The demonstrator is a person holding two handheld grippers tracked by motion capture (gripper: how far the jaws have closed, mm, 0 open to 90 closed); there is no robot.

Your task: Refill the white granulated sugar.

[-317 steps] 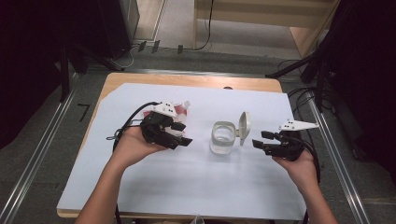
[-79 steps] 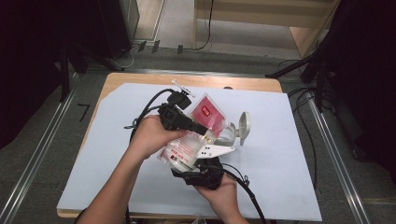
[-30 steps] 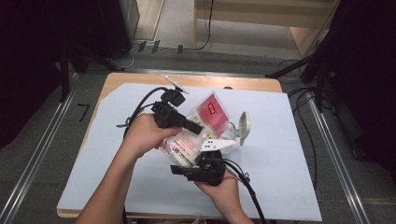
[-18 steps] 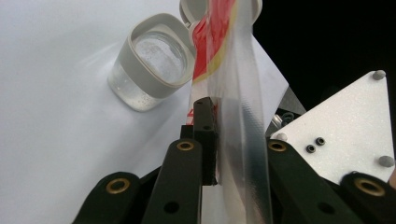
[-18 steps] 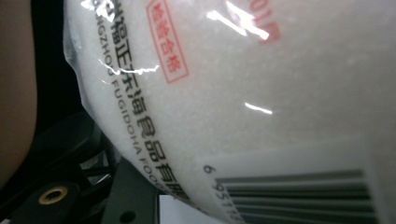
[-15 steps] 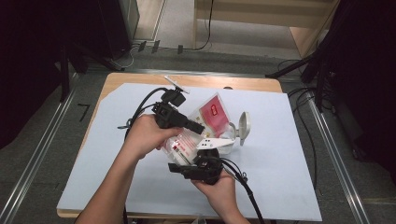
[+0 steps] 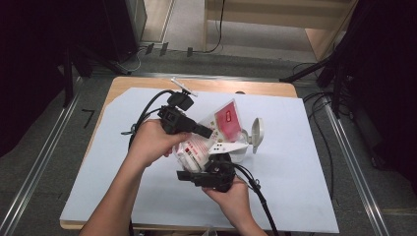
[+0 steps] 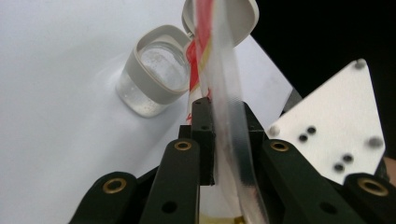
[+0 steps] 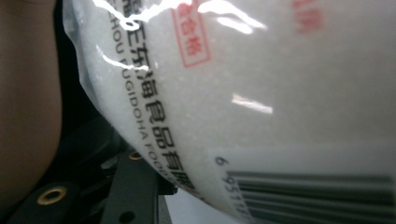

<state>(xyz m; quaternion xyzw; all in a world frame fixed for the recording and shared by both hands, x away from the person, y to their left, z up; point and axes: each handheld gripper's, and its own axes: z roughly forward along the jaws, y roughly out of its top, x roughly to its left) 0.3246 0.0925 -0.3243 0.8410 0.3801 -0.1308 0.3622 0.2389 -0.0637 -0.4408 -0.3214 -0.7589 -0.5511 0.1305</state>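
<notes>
A clear bag [image 7: 196, 145] of white granules with a red label hangs tilted over the table. My left gripper [image 7: 209, 132] is shut on the bag's thin upper edge [image 8: 224, 93]; its jaws have just been closing on that edge. My right gripper [image 7: 189, 174] grips the full lower end of the bag [image 9: 257, 93] from below. A clear jar [image 8: 156, 77] with a grey rim stands open just beyond the bag, its flip lid [image 7: 256, 133] raised. The bag's top points toward the jar.
A white sheet [image 7: 295, 187] covers the wooden table. Cables trail from both grippers across the left and front of the sheet. Metal rails run along both sides of the table, and dark equipment stands around it.
Since the oldest frame the right gripper has come from the right side to the bag's lower end, and the bag stands tilted by the jar. Over the last second little has shifted.
</notes>
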